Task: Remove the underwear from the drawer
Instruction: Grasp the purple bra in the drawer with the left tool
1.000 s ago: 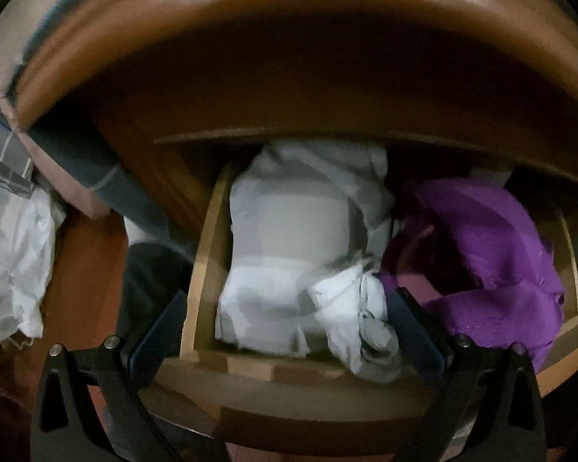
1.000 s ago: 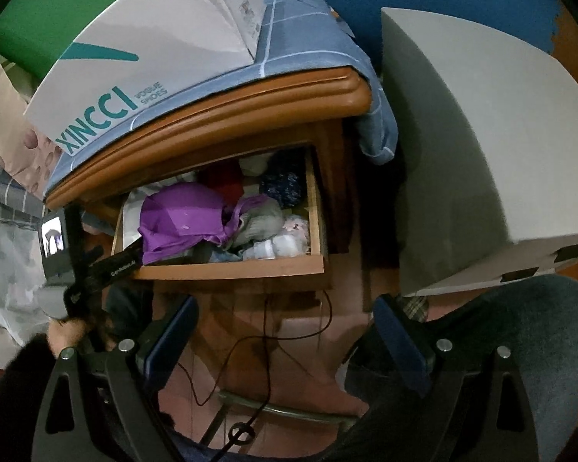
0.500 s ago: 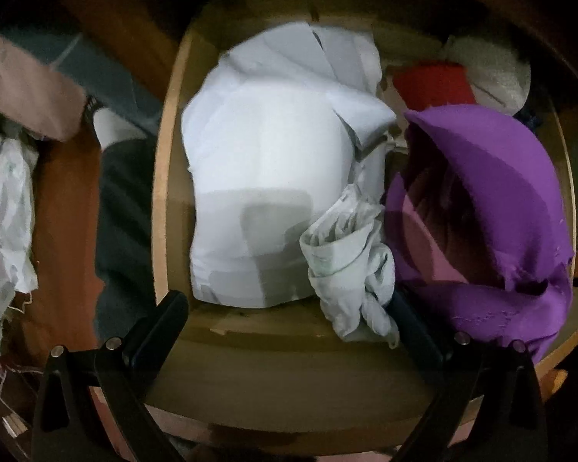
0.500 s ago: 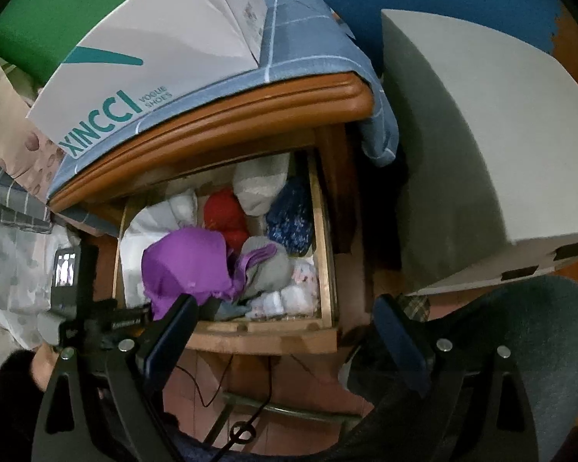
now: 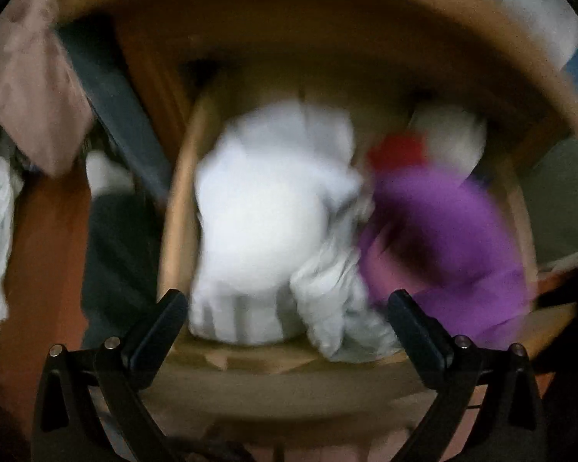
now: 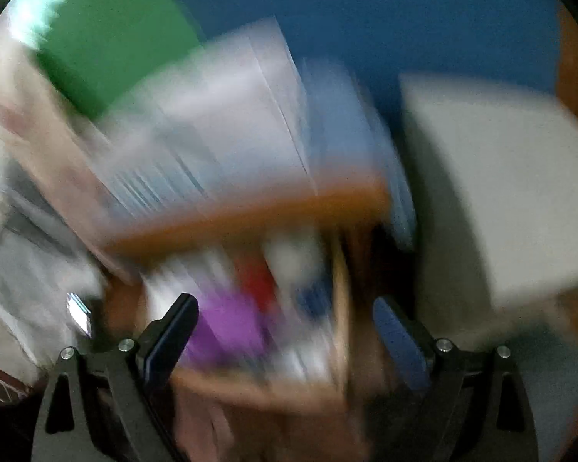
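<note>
Both views badly smeared by motion; detail is limited.

Underwear: cannot single out one piece for certain. Likeliest candidate is the small crumpled pale bundle [image 5: 335, 308], lower centre of the left wrist view, lying in the drawer [image 5: 177, 231] against its front edge. It touches the big white fold [image 5: 266, 223] on its left and the purple cloth [image 5: 454, 246] on its right. Behind these, upper right of centre, a red item [image 5: 397, 152] and another pale lump [image 5: 451, 138].

Drawer is pulled out, wooden rim running down the left side of the clothes, cabinet top arching across the upper frame.

Left gripper [image 5: 285, 315]: jaws spread wide, nothing between them, hovering above the drawer's front edge. The bundle sits just inside the right-hand finger [image 5: 412, 323], not centred in the gap.

Right gripper [image 6: 285, 327]: jaws also apart and empty, well back from the drawer. In its view the purple cloth [image 6: 231, 327] and red item [image 6: 258, 281] show as streaks at lower centre; a white box [image 6: 219, 134] sits on the cabinet top, a large grey block [image 6: 501, 192] fills the right.

Step, as I judge it: drawer open, nothing lifted yet, left gripper lining up for the pick.

Next move calls for: shift the left gripper right so the bundle sits midway between the fingers, lower into the cloth, close on a thick fold, lift straight up. Risk of dragging the white fold or purple cloth along, since all three press together.
</note>
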